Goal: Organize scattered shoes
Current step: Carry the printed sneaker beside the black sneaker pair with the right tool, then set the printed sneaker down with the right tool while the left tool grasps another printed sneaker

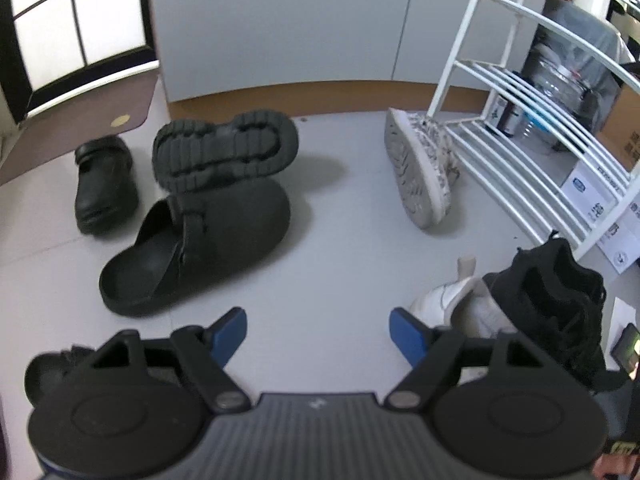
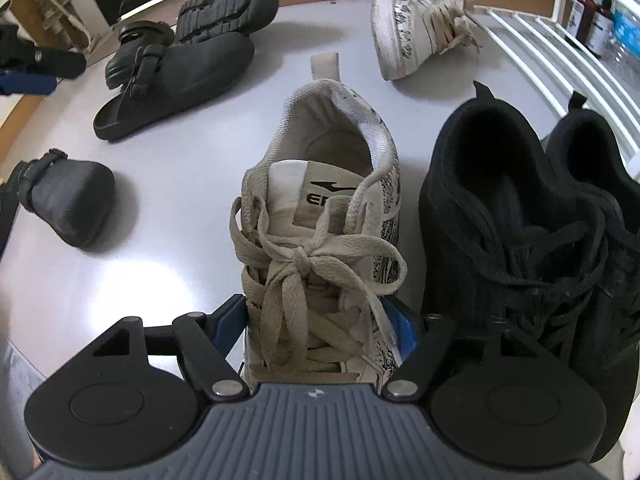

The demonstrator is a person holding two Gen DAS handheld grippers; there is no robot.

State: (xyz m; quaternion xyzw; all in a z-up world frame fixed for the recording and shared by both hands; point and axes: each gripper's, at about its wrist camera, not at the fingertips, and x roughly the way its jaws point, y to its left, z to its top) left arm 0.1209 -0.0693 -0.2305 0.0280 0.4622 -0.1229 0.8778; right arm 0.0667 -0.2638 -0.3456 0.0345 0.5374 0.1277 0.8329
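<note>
On the pale floor [image 2: 168, 248] between the jaws of the right gripper [image 2: 320, 320] stands a white laced sneaker [image 2: 320, 216], upright, heel away from the camera; the blue pads sit at its two sides over the toe end, and whether they press on it cannot be told. Just beside it, on the rack side, stand two black sneakers [image 2: 512, 216]. The left gripper [image 1: 318, 332] hangs over bare floor with its jaws wide and nothing between them. Ahead of it lie a black clog [image 1: 200, 252], upright, with its mate [image 1: 224, 148] tipped sole-up against it, and a second white sneaker [image 1: 420, 172] on its side against the white rack [image 1: 520, 152].
</note>
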